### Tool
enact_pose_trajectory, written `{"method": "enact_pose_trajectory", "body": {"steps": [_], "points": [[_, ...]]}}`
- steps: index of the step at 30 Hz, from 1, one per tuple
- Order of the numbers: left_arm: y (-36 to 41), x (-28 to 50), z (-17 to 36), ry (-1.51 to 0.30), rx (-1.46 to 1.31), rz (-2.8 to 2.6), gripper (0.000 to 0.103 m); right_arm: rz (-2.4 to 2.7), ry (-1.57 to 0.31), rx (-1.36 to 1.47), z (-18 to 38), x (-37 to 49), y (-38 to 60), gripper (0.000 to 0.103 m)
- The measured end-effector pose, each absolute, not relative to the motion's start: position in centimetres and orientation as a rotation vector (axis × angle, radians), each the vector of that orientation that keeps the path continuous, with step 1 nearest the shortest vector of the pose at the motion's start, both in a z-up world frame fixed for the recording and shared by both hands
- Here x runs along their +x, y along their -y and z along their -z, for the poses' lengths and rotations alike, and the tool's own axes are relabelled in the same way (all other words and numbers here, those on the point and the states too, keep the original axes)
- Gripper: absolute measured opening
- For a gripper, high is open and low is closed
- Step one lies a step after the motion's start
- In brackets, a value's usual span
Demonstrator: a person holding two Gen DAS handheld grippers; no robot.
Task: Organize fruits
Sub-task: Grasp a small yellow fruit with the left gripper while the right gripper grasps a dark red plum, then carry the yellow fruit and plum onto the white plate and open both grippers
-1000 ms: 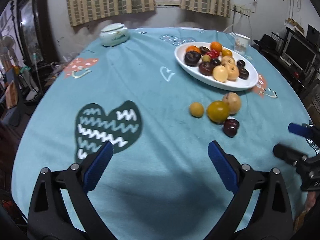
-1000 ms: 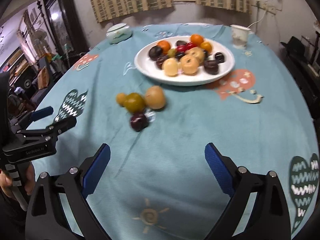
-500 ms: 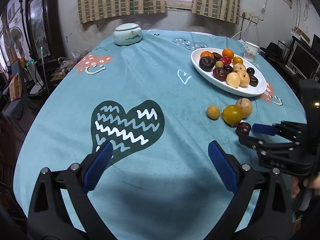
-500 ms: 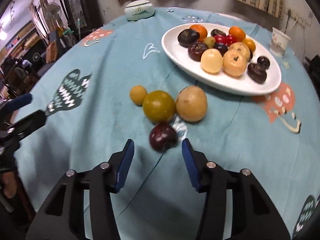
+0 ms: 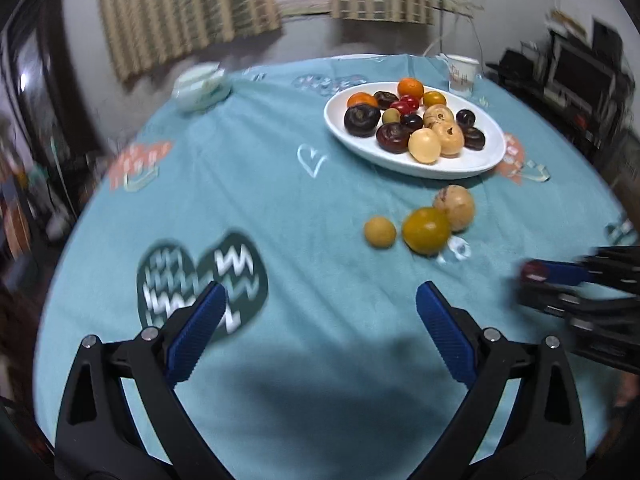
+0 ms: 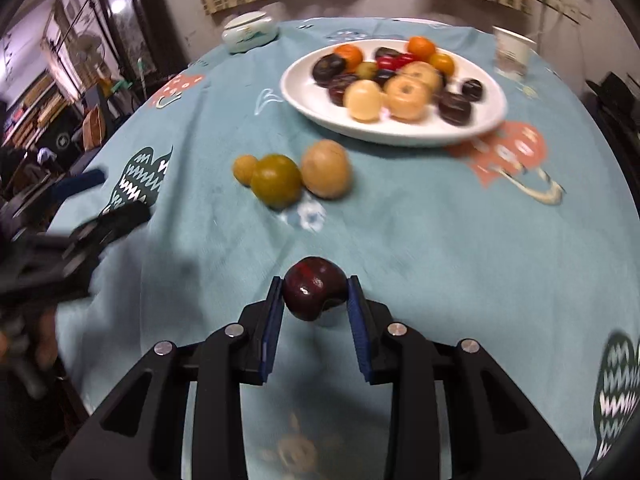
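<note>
The right gripper [image 6: 315,294] has just been closing, and its blue-padded jaws now clamp a small, round, dark red plum-like fruit [image 6: 314,293], one pad on each side of it. The fruit sits right at the tips of the fingers, clear of the cloth, with its shadow on the fabric just beneath. It is nearly a ball, so it has no clear long axis; a small dimple shows on its lower right side, facing the camera. The right gripper tilts steeply down toward the table. In the left wrist view the same gripper [image 5: 532,276] comes in from the right edge, blurred, with the red fruit [image 5: 534,271] at its tip.

The left gripper [image 5: 320,300] hangs over the near part of the round table covered in a teal printed cloth [image 5: 280,184], its jaws wide apart with nothing between them, also pointing downward. In the right wrist view it appears blurred at the left edge [image 6: 108,196], with part of a person's hand [image 6: 44,344] on its grip.

Farther on, three fruits lie in a tight row on the cloth: a small yellow round fruit [image 6: 245,169], an olive-yellow round fruit [image 6: 276,180] and a tan round fruit [image 6: 326,168], the last two touching or nearly so. Beyond them stands a white oval plate [image 6: 304,96] piled with dark, orange, red and pale fruits. Behind it to the right is a white paper cup [image 6: 512,54], and at the far left edge of the table a pale green lidded ceramic jar [image 6: 250,32].
</note>
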State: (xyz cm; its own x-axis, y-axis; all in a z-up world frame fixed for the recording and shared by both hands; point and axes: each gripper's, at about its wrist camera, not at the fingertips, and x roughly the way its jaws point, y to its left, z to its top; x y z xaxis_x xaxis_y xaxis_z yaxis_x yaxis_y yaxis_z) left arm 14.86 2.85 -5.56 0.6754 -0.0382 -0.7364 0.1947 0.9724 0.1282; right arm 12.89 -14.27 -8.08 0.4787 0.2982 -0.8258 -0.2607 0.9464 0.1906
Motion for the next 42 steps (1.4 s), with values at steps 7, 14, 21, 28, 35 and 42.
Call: {"method": "enact_pose_trajectory", "body": {"steps": [7, 14, 21, 28, 35, 42], "points": [[-1.0, 20.8, 9.8, -0.955, 0.254, 0.262, 0.073, -0.309, -0.993, 0.140, 7.5, 10.9, 18.4, 0.032], [-0.1, 22.6, 10.6, -0.953, 0.212, 0.328, 0.050, -0.304, -0.972, 0.183, 7.0, 11.5, 19.9, 0.032], [0.5, 23.0, 10.6, -0.935, 0.172, 0.375, 0.029, -0.309, -0.986, 0.213, 7.5, 11.8, 20.1, 0.032], [0.4, 21.1, 8.8, -0.885, 0.140, 0.378, 0.028, -0.305, -0.973, 0.212, 6.8, 11.6, 20.0, 0.032], [0.5, 17.0, 6.2, -0.853, 0.083, 0.401, 0.028, -0.320, -0.926, 0.188, 5.2, 11.0, 18.9, 0.032], [1.0, 15.0, 4.6, -0.852, 0.034, 0.408, 0.028, -0.316, -0.915, 0.180, 4.6, 10.8, 18.6, 0.032]]}}
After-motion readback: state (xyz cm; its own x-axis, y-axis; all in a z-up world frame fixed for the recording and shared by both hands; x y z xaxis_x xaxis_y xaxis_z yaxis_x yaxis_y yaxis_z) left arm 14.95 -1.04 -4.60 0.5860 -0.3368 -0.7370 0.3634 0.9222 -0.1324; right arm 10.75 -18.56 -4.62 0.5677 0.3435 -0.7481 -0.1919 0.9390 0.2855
